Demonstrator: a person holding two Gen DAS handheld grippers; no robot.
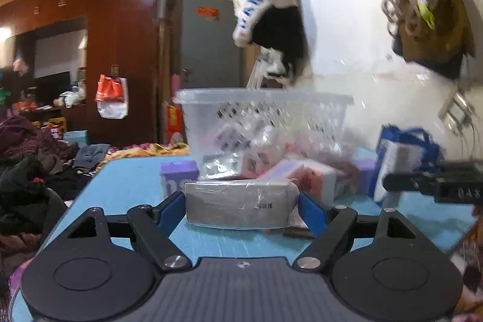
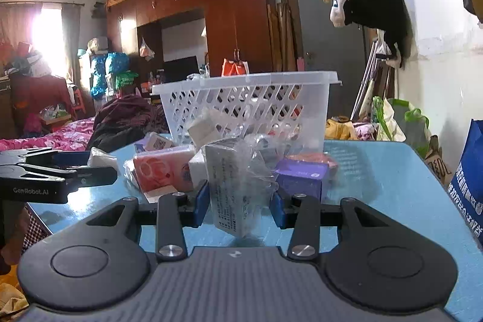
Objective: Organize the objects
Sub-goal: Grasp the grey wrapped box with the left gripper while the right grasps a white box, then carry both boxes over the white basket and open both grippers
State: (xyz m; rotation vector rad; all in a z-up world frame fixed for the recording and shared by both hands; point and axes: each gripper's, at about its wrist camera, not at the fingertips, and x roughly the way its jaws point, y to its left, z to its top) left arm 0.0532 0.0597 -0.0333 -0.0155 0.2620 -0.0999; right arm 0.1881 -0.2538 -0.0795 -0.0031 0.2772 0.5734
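My left gripper [image 1: 241, 208] has its blue pads against both ends of a grey plastic-wrapped tissue pack [image 1: 237, 207] low over the blue table [image 1: 126, 186]. My right gripper [image 2: 240, 205] is shut on another grey wrapped pack [image 2: 229, 186], held tilted above the table [image 2: 377, 171]. A clear plastic basket [image 1: 262, 116] stands behind a pile of packs; it also shows in the right wrist view [image 2: 247, 107]. Pink packs [image 2: 163, 172] and purple packs [image 2: 299, 177] lie loose in front of it. The left gripper shows at the left edge of the right wrist view [image 2: 60, 174].
A blue shopping bag [image 1: 401, 159] stands at the table's right side, also seen in the right wrist view [image 2: 471, 183]. Clothes hang on the white wall [image 1: 274, 23]. A bed with piled clothes [image 1: 27, 168] lies left of the table. A wardrobe [image 2: 229, 20] stands behind.
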